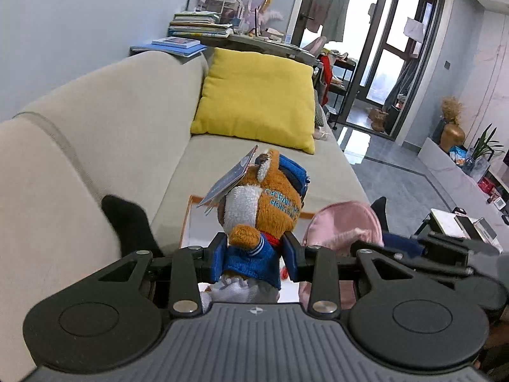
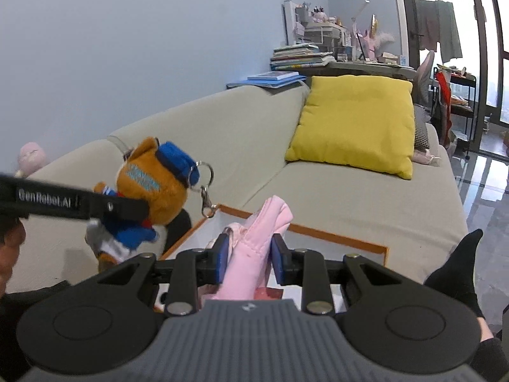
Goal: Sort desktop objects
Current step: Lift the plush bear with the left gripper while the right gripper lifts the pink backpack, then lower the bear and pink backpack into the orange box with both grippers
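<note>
My left gripper [image 1: 253, 256] is shut on a brown plush bear [image 1: 270, 203] in a blue jacket and blue cap, with a paper tag and a key ring. The same plush bear [image 2: 152, 187] shows at the left of the right wrist view, held by the other gripper's black finger [image 2: 105, 207]. My right gripper [image 2: 248, 259] is shut on a pink fabric pouch [image 2: 254, 254], which sticks up between its blue pads. That pink pouch [image 1: 343, 226] also appears to the right of the bear in the left wrist view. Both are held above a white box with an orange rim [image 2: 334, 234].
A beige sofa [image 1: 111, 121] with a yellow cushion [image 1: 257, 95] lies ahead. A person's feet in black socks [image 1: 127, 222] [image 2: 458, 267] rest on either side of the box. Books [image 2: 299, 57] and clutter are stacked behind the sofa. Tiled floor [image 1: 397, 172] and balcony doors lie to the right.
</note>
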The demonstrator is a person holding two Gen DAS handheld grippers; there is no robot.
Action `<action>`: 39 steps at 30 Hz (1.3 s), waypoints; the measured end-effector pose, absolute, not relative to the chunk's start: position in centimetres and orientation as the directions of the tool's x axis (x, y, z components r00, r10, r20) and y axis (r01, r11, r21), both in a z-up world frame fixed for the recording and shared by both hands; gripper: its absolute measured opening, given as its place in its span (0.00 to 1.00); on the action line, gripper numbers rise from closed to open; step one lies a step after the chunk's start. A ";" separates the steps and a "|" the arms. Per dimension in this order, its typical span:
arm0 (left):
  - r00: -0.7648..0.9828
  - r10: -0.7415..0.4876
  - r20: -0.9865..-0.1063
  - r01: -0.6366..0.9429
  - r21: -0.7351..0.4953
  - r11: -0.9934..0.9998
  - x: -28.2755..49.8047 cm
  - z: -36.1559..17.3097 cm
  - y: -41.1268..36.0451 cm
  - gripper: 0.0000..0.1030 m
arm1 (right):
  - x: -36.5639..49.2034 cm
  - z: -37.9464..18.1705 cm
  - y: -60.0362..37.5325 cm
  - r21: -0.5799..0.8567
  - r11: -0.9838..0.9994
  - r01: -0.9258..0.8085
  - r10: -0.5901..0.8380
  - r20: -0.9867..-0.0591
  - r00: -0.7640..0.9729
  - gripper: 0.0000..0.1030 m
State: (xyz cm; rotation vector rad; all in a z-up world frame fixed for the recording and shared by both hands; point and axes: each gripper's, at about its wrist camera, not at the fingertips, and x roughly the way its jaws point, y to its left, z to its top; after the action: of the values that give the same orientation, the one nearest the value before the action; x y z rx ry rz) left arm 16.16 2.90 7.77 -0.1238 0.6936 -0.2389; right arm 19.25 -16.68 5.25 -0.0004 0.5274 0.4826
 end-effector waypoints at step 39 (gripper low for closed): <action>0.494 -0.184 -0.850 0.111 -0.148 0.983 23.1 -5.0 4.6 0.29 | 28.9 -8.8 -9.3 0.293 0.852 -0.433 0.483 -0.760 0.435 0.29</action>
State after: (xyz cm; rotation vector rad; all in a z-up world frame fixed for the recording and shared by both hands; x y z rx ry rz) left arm 23.10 4.61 -4.95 -0.0767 1.0397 -0.1788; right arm 28.90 -9.30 -8.75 0.0573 0.9653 0.5701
